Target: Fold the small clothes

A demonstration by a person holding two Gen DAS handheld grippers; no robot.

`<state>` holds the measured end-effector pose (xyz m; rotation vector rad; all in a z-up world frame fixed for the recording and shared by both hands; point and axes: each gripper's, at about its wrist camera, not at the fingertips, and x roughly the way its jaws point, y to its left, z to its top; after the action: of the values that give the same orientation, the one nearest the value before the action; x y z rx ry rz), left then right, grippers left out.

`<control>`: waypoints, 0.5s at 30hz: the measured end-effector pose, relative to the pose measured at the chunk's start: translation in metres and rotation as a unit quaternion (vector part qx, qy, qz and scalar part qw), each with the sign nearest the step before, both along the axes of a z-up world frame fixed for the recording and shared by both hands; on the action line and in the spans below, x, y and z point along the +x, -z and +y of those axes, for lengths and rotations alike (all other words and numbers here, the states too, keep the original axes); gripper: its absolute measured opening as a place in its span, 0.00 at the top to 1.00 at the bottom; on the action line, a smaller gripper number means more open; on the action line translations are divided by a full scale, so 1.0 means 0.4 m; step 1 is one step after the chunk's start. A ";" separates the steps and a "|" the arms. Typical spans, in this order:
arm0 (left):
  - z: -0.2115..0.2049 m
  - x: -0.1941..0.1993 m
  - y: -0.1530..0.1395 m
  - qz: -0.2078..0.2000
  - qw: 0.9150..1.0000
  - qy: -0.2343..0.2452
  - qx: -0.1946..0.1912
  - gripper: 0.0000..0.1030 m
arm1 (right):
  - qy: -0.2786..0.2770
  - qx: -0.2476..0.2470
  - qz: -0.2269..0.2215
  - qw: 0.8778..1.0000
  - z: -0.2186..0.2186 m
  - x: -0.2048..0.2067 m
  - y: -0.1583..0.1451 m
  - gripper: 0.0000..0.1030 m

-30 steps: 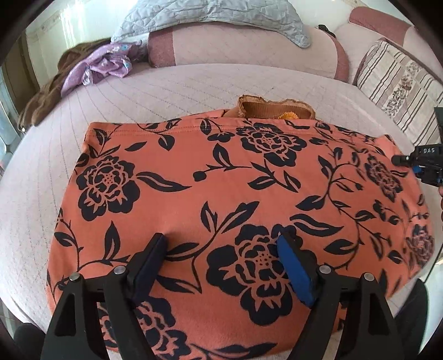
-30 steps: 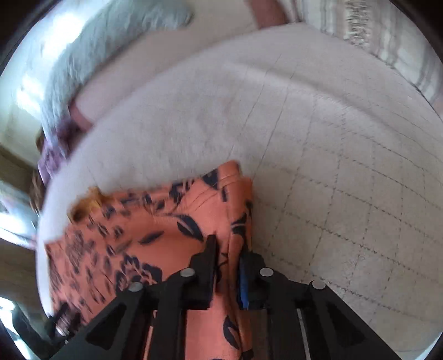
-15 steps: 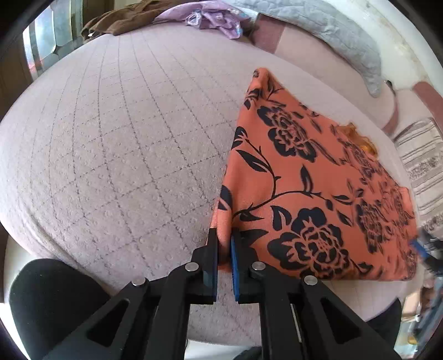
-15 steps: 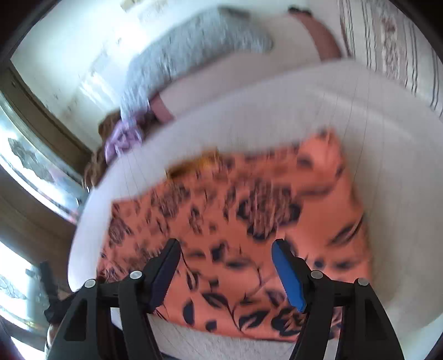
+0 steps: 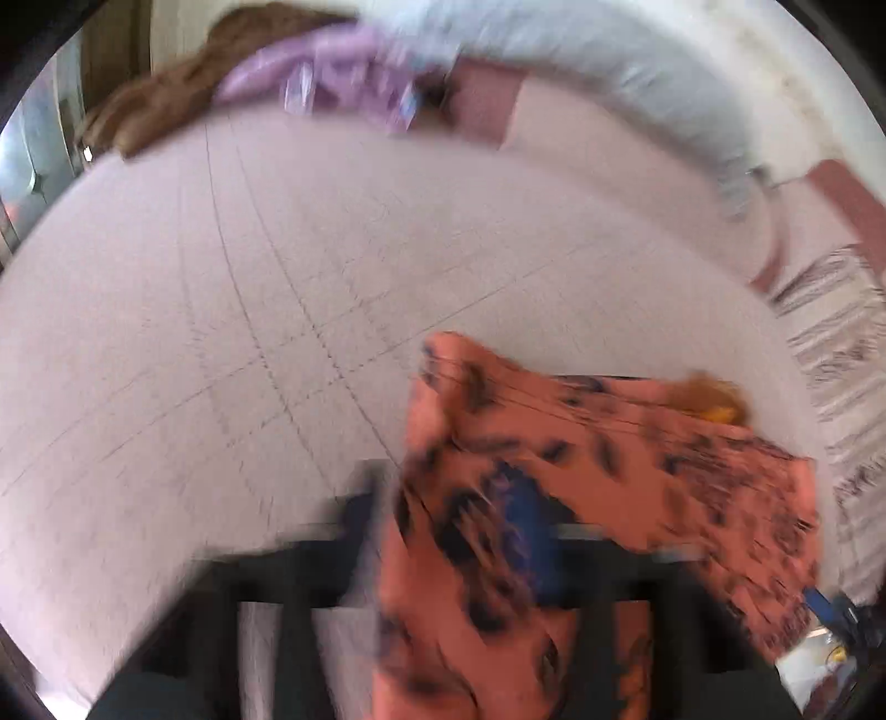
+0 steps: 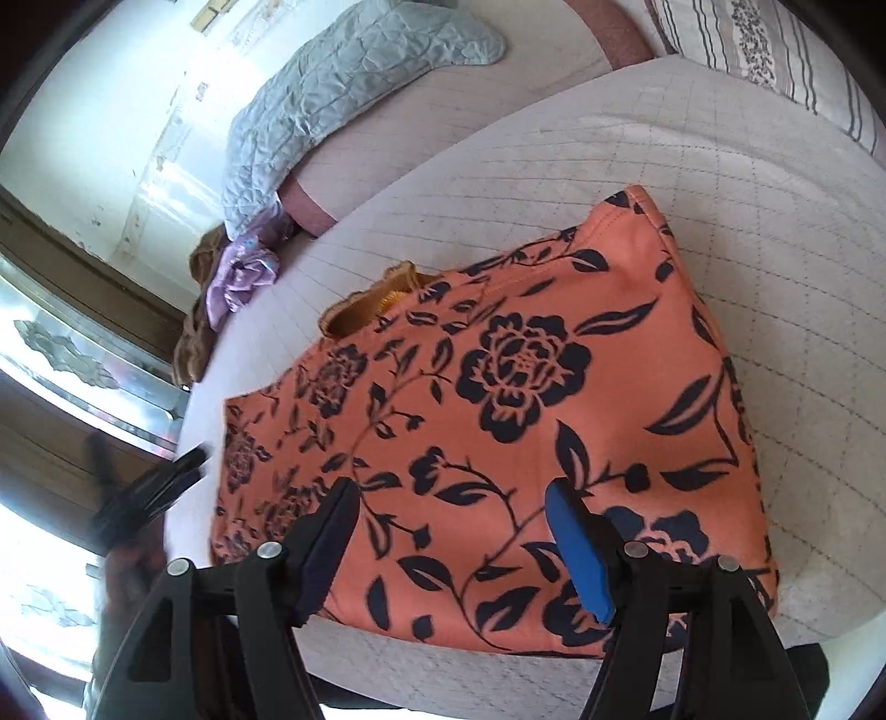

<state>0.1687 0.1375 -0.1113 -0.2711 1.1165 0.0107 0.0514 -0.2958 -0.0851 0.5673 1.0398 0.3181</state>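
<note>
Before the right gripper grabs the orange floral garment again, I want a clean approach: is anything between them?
Nothing visible. The right gripper hangs open directly over the orange floral garment; only bare cloth shows between its fingers.

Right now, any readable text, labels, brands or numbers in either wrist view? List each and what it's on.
None readable.
Orange floral garment: black flower print only, no tag or lettering showing.
Striped cushion: pattern only, no words.
Grey quilt: plain.
Right gripper: no marking visible.
Left wrist view: motion-blurred, so any small print there could not be read.
</note>
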 end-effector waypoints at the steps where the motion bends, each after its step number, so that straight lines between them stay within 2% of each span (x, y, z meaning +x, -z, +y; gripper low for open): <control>1: 0.017 0.038 0.041 0.023 1.000 -0.009 0.001 0.92 | -0.002 0.012 0.001 1.000 -0.002 0.003 0.000 0.29; 3: 0.045 0.062 0.062 0.017 0.999 -0.027 -0.026 0.90 | -0.004 0.051 0.006 0.999 -0.018 0.008 0.012 0.29; 4: 0.048 0.064 0.054 0.014 0.999 -0.029 -0.026 0.90 | 0.000 0.055 0.012 0.998 -0.027 0.014 0.024 0.27; 5: 0.046 0.059 0.044 0.009 0.999 -0.030 -0.017 0.89 | 0.014 0.045 0.028 0.998 -0.046 0.024 0.049 0.27; 6: 0.043 0.052 0.037 0.006 0.999 -0.032 -0.006 0.83 | 0.036 0.035 0.048 0.998 -0.070 0.031 0.076 0.28; 8: 0.032 0.010 0.005 -0.014 0.999 -0.033 0.016 0.77 | 0.055 0.088 0.050 0.993 -0.103 0.021 0.090 0.28; 9: 0.028 -0.015 -0.008 -0.029 0.999 -0.032 0.023 0.69 | 0.055 0.090 0.041 0.994 -0.107 0.011 0.078 0.28; 10: 0.022 -0.043 -0.025 -0.042 0.998 -0.035 0.036 0.62 | 0.051 0.072 0.032 0.996 -0.103 -0.003 0.059 0.28; 11: 0.014 -0.073 -0.041 -0.054 0.996 -0.044 0.048 0.47 | 0.051 0.061 0.026 0.996 -0.102 -0.019 0.046 0.28; 12: 0.007 -0.099 -0.056 -0.067 0.995 -0.052 0.055 0.38 | 0.057 0.066 0.020 0.996 -0.105 -0.047 0.036 0.27; 15: -0.044 -0.170 -0.097 -0.090 0.992 -0.041 0.077 0.34 | 0.085 0.096 0.027 0.991 -0.112 -0.127 0.046 0.27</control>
<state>0.1008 0.1200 -0.0726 -0.1764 0.9200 0.1430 0.0004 -0.3405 -0.1036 0.8375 1.0111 0.2550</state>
